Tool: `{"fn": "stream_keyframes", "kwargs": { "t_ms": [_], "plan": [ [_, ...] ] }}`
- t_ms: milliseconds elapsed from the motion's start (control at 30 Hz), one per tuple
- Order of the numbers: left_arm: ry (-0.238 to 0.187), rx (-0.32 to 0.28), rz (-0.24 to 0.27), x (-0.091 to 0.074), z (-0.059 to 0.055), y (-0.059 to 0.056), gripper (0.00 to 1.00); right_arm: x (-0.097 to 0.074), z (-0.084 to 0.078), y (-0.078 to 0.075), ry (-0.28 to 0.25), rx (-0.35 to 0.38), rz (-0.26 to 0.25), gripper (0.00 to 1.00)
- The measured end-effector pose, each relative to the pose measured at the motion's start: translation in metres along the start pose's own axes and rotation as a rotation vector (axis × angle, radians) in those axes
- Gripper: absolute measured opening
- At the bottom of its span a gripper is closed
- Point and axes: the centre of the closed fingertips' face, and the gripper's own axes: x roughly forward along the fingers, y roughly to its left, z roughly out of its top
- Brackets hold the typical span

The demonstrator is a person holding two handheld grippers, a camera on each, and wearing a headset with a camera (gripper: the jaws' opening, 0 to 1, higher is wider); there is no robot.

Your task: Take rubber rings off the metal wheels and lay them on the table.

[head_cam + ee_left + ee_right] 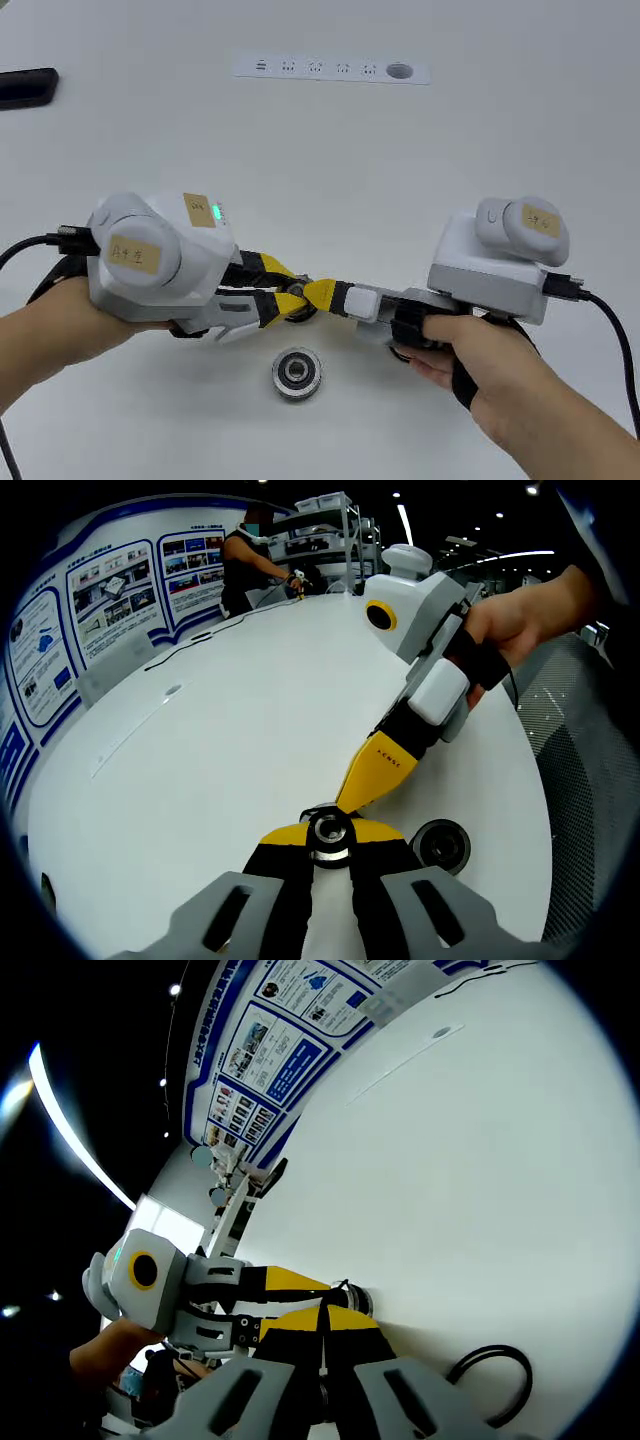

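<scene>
You have two wheels. Your left gripper [283, 298] has its fingers clenched on the first wheel [330, 838]. Your right gripper [320, 294] has its fingers pressed together at that wheel's rim. The second wheel [297, 372] lies on the counter [350, 150] nearby.

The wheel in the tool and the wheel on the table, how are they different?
The held wheel is pinched in the left tool; the loose wheel lies flat on the table. The right tool reaches the held wheel, but nothing touches the loose wheel. Both are small, round and shiny metal.
</scene>
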Motion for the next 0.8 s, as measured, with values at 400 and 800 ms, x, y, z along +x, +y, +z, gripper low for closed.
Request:
{"fn": "stream_keyframes", "kwargs": {
  "t_ms": [400, 800],
  "plan": [
    [-0.007, 0.002, 0.002, 0.000, 0.000, 0.000, 0.13, -0.003, -0.001, 0.010, 0.008, 0.061, 0.044, 0.01],
    [-0.007, -0.029, 0.016, -0.001, -0.001, 0.003, 0.13, -0.003, -0.001, 0.006, 0.009, 0.049, 0.011, 0.01]
  ]
}}
